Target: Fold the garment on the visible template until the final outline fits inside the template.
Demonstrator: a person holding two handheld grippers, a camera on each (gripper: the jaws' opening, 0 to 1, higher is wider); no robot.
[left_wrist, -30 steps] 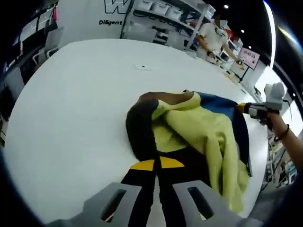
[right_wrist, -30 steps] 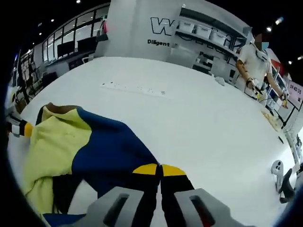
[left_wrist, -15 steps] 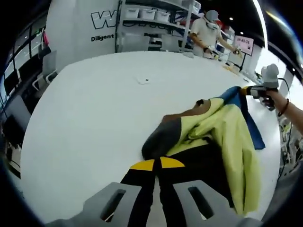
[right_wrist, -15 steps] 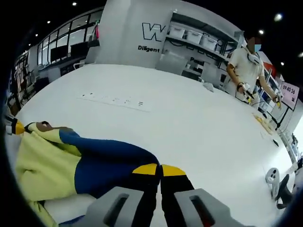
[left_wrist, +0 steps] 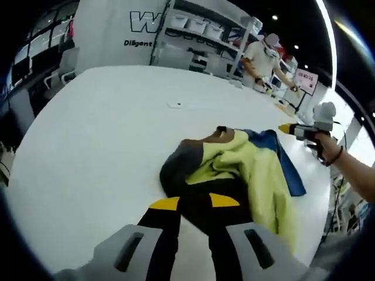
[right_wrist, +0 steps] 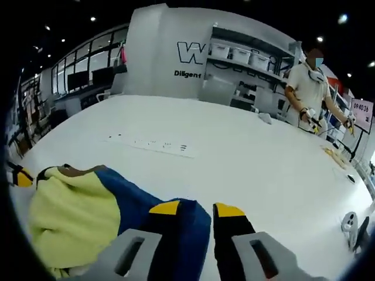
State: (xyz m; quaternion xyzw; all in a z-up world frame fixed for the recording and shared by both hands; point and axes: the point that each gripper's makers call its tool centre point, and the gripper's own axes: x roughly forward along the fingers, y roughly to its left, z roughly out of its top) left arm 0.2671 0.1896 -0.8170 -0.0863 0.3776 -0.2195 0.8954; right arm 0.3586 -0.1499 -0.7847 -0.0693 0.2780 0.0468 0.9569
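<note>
Garment of crumpled yellow, blue and dark fabric (left_wrist: pixel 234 170) lies bunched on the near part of the white surface (left_wrist: pixel 99 129), its outline hidden in folds. The left claw (left_wrist: pixel 193 202) is parted over dark cloth, contact hard to judge. The right claw (right_wrist: pixel 190 208) stands open at the blue edge.

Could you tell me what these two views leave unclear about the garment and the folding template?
- Template: no outline can be made out on the white table in either view.
- Garment: bunched up; its lower part is hidden behind the left tongs in the left gripper view.
- Right gripper view: the garment's near edge is hidden behind the right tongs.
</note>
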